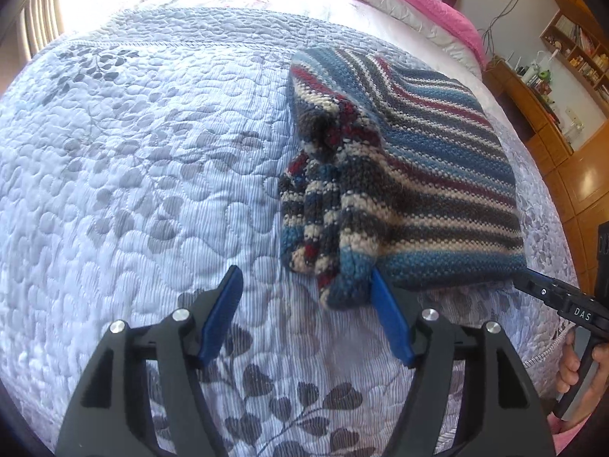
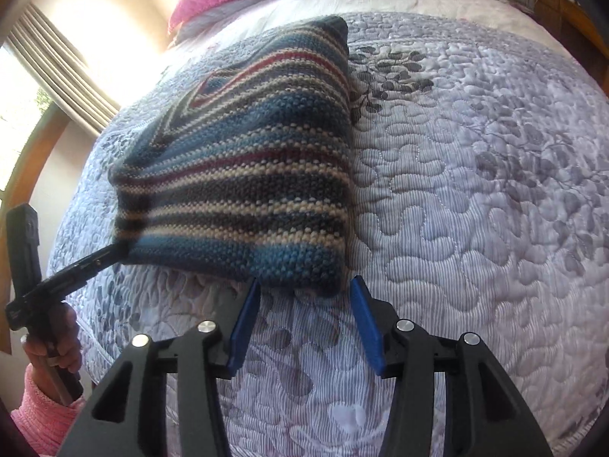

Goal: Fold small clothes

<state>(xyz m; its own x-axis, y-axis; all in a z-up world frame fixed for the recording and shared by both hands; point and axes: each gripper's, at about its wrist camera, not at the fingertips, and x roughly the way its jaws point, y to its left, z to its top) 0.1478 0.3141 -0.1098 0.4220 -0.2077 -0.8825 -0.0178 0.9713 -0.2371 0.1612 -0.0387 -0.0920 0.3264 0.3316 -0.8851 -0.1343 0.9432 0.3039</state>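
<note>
Both tongs stand spread and empty at the near edge of the knit (image 1: 430, 175): the left gripper (image 1: 306, 285) by its bunched sleeve end, the right gripper (image 2: 304, 285) by the near right corner, probably ready to take the next fold. The striped knit lies partly folded on the quilt (image 1: 133, 171), one side lumpy, the rest flat.
</note>
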